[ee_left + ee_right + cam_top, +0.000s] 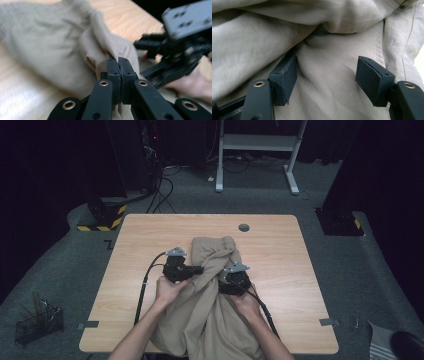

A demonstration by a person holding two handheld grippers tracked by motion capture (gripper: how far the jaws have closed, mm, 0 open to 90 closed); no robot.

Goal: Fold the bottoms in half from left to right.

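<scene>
1. Beige garment (212, 295) lies crumpled on the wooden table (140, 235), running from the middle of the tabletop down over the near edge between the person's forearms.
2. Its far end is bunched into a rumpled mound near the table's centre, short of a small round grommet (244, 227) set in the tabletop.
3. The left gripper (197, 270), held in the left hand (169, 290), points sideways into the cloth; in the left gripper view (119, 65) its jaws are pressed together with a fold of the fabric pinched between them, the cloth rising in a ridge from that pinch.
4. The right gripper (231, 282), held in the right hand (247, 304), sits just beside the left one, on top of the garment; in the right gripper view (325, 75) its jaws stand wide apart, with fabric spread between them and the pads not pressing on it.
5. A wire basket (37, 322) stands on the floor at the left, well apart from the table.
</scene>
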